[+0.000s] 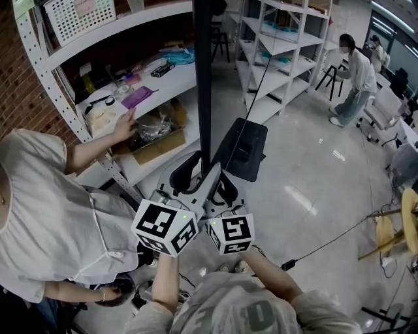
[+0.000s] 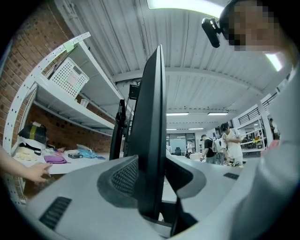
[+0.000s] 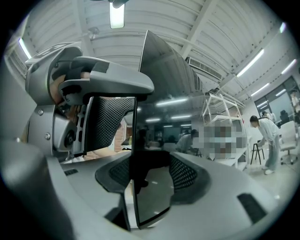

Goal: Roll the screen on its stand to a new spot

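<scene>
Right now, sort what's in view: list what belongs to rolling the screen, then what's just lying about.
Job: screen, stand base, left claw, right claw, both clamped on the screen.
Lying about: cardboard box and white basket on the shelving, floor cable, yellow stool.

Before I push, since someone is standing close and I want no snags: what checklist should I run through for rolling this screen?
1. Left gripper clamped on the screen edge: ok.
2. Right gripper clamped on the same edge: ok.
3. Bystander clear of the stand: not ok; stands close on the left, reaching into the shelf.
4. Cable out of the way: not ok to the right, where it crosses the floor.
5. Stand rolls freely: cannot tell, its underside is hidden.
</scene>
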Motion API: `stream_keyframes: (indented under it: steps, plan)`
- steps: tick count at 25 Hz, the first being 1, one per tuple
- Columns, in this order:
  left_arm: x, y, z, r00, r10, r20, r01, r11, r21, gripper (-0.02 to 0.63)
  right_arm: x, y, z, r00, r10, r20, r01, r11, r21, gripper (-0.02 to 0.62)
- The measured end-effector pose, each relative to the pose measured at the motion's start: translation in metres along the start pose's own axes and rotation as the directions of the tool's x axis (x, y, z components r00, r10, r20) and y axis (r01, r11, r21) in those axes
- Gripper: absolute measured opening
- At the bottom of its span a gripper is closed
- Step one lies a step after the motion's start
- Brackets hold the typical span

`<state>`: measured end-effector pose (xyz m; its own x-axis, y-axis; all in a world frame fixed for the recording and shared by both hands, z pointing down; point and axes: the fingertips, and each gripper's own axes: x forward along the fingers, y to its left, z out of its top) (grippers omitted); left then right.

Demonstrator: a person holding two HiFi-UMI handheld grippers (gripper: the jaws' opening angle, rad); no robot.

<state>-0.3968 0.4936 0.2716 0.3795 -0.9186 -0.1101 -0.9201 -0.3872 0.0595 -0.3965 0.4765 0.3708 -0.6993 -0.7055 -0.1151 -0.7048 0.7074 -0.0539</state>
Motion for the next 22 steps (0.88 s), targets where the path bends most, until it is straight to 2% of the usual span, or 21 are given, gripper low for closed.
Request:
stream_keyframes:
  steps: [3,7,9,11,12,13,15,18,22]
  plan:
    - [-0.007,0.001,0.001,1.0,0.019,0.022,-0.018,1.0,-0.019,0.183,-0.002,0.007,-0.001,1.0,0.017,-0.021,-0.017,1.0,0.001,0.229]
    - [-0.027,-0.003,0.008,0.994,0.073,0.082,-0.067,0.995,-0.068,0.181,-0.017,0.022,0.011,0.994,0.106,-0.024,-0.105,0.994,0.041,0.211]
    - [-0.035,-0.007,0.015,0.987,0.125,0.101,-0.123,0.992,-0.028,0.178,-0.028,0.024,0.029,0.991,0.135,0.007,-0.135,0.99,0.036,0.175]
    - [-0.041,-0.013,0.023,0.972,0.2,0.125,-0.207,0.977,0.046,0.107,-0.037,0.02,0.047,0.991,0.133,0.022,-0.133,0.991,-0.005,0.128]
    - [-0.044,-0.017,0.027,0.964,0.229,0.137,-0.241,0.967,0.077,0.076,-0.042,0.015,0.055,0.992,0.124,0.032,-0.124,0.992,-0.02,0.059]
    - [-0.046,-0.023,0.031,0.958,0.246,0.148,-0.262,0.96,0.099,0.041,-0.049,0.01,0.063,0.992,0.115,0.047,-0.114,0.993,-0.031,0.044]
    - [-0.046,-0.04,0.037,0.957,0.242,0.161,-0.261,0.959,0.114,0.02,-0.064,-0.004,0.08,0.992,0.095,0.081,-0.092,0.995,-0.042,0.029]
    - [-0.034,-0.073,0.035,0.969,0.189,0.159,-0.206,0.974,0.097,0.014,-0.091,-0.034,0.101,0.991,0.049,0.126,-0.041,0.997,-0.065,0.026]
    - [-0.013,-0.115,0.017,0.979,0.157,0.132,-0.168,0.982,0.08,0.014,-0.132,-0.08,0.123,0.986,-0.043,0.16,0.066,0.988,-0.143,0.023]
